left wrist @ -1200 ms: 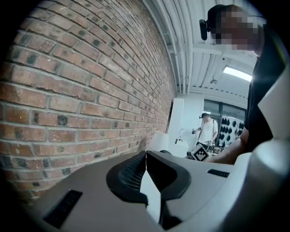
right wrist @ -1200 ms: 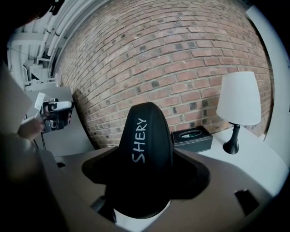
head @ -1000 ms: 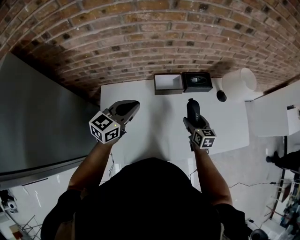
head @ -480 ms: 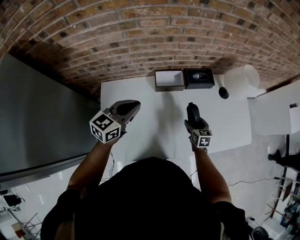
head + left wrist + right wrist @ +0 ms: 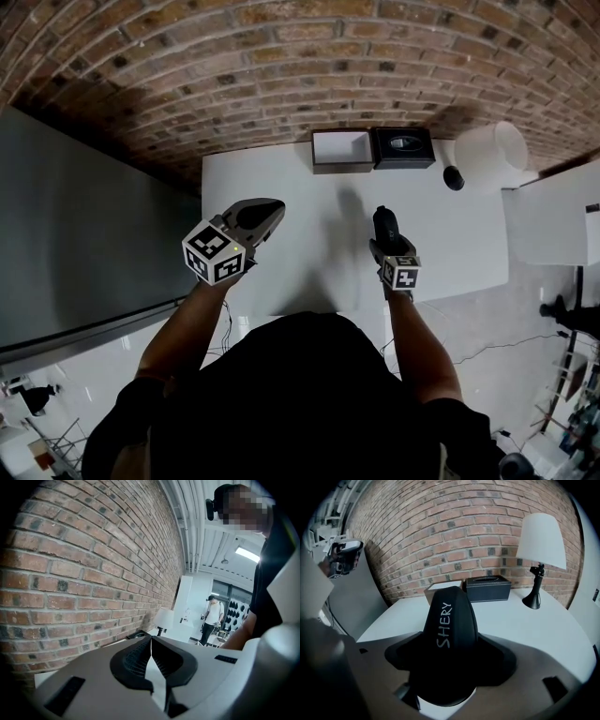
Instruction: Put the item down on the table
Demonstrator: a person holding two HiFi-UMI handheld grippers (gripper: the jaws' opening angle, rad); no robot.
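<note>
At frame centre, the item (image 5: 450, 620) clamped by the right hand-held gripper (image 5: 386, 246) should be lowered level onto the table (image 5: 300, 183).

- Brick wall (image 5: 281, 66): red-brown, pale mortar, at the back.
- Open box (image 5: 339, 150): dark sides, white inside, set against the wall.
- Black tissue box (image 5: 403, 147): just right of the open box, oval slot on top.
- Lamp (image 5: 540, 541): white shade, black stem and base, right of the tissue box and apart from it.
- Grey panel (image 5: 84, 234): far left.
- Person (image 5: 213, 616): standing, distant, white top.
</note>
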